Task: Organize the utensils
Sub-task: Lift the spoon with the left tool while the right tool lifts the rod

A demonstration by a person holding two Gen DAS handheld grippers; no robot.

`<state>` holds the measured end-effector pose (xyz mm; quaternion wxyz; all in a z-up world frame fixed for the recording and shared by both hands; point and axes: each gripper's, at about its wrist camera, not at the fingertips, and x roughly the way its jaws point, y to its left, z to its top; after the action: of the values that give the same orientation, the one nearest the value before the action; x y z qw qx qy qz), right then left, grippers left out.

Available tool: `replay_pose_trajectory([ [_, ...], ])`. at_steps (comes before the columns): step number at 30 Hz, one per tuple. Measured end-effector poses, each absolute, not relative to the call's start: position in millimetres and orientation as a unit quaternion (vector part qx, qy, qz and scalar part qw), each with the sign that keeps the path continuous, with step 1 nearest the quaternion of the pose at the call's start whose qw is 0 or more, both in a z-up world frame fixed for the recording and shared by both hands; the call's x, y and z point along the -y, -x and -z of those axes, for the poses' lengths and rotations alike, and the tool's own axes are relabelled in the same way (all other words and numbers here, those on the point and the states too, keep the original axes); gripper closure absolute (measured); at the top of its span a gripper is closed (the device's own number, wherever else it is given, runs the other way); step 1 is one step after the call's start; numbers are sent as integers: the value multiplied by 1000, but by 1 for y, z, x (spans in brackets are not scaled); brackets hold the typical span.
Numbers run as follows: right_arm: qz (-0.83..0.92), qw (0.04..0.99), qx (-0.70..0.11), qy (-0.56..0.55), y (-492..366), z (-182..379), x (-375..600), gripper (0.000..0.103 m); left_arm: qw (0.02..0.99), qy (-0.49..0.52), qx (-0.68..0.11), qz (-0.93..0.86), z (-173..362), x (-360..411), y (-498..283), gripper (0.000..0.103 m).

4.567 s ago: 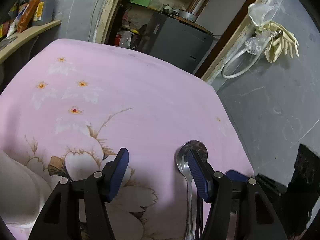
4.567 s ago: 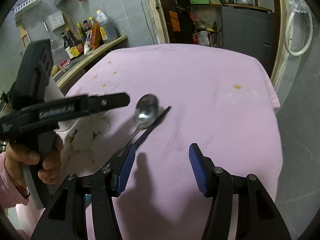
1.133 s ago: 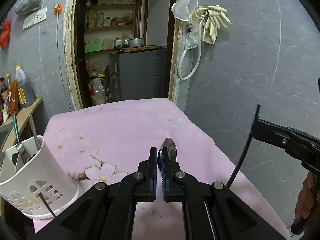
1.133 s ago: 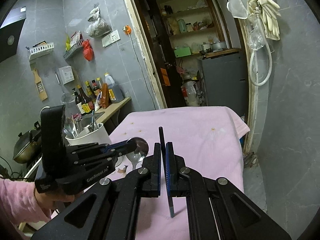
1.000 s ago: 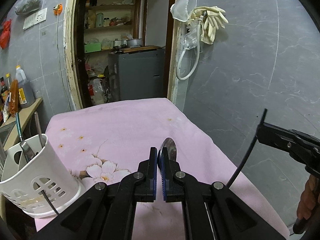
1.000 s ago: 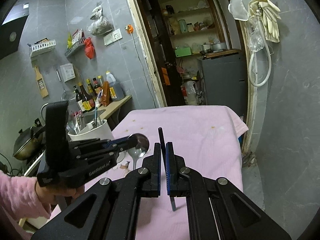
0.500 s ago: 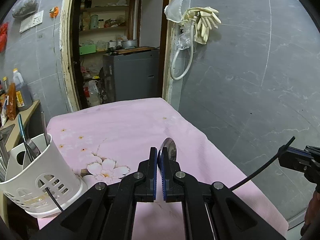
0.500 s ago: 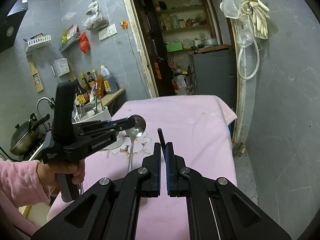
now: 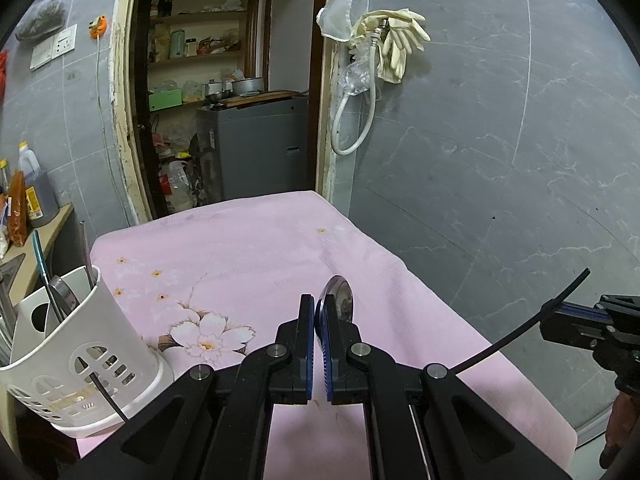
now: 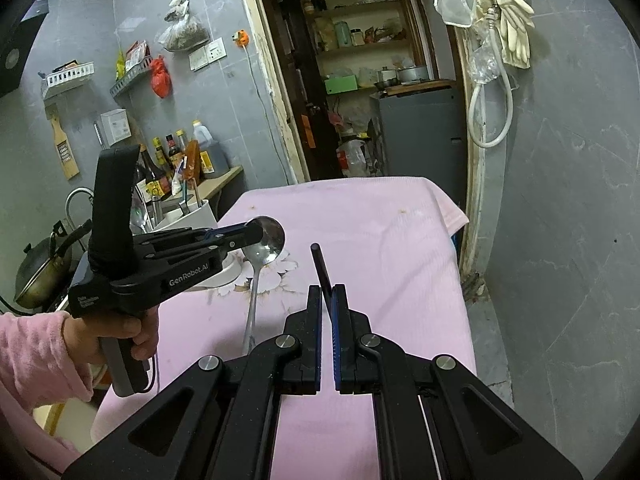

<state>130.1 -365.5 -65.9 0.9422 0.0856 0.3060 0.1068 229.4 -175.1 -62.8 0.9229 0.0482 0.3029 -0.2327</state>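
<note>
My left gripper is shut on a steel spoon just below its bowl; the handle hangs down, as the right wrist view shows. It is held in the air above the pink tablecloth. My right gripper is shut on a black chopstick, which juts up past the fingers; in the left wrist view the chopstick slants at the right. A white perforated utensil holder with several utensils stands at the table's left edge, to the left of my left gripper.
The table ends at a grey tiled wall on the right. A doorway with shelves and a grey cabinet lies beyond the far edge. Sauce bottles stand on a counter at the left, near a sink and a pan.
Both grippers closed on the spoon and the chopstick and lifted them off the cloth. In the last second my left gripper drifted left toward the holder; the right gripper moved away to the right.
</note>
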Motion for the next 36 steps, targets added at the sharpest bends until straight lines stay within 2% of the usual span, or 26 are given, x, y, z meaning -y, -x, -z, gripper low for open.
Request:
replay_pose_trajectory([
  [12, -110, 940, -312, -85, -135, 71, 364, 98, 923, -48, -305, 231, 63, 174, -228, 99],
  [17, -111, 940, -311, -86, -137, 72, 364, 90, 923, -47, -306, 231, 64, 173, -228, 99],
  [21, -115, 938, -313, -92, -139, 75, 363, 90, 922, -47, -306, 231, 64, 173, -228, 99],
  [23, -116, 937, -315, -95, -140, 78, 362, 98, 922, -48, -307, 230, 65, 173, -228, 99],
  [26, -116, 933, -326, -95, -142, 84, 362, 98, 922, -48, -307, 230, 65, 172, -228, 99],
  [36, -144, 866, -476, -47, -189, 152, 336, 98, 926, -39, -301, 226, 61, 163, -229, 99],
])
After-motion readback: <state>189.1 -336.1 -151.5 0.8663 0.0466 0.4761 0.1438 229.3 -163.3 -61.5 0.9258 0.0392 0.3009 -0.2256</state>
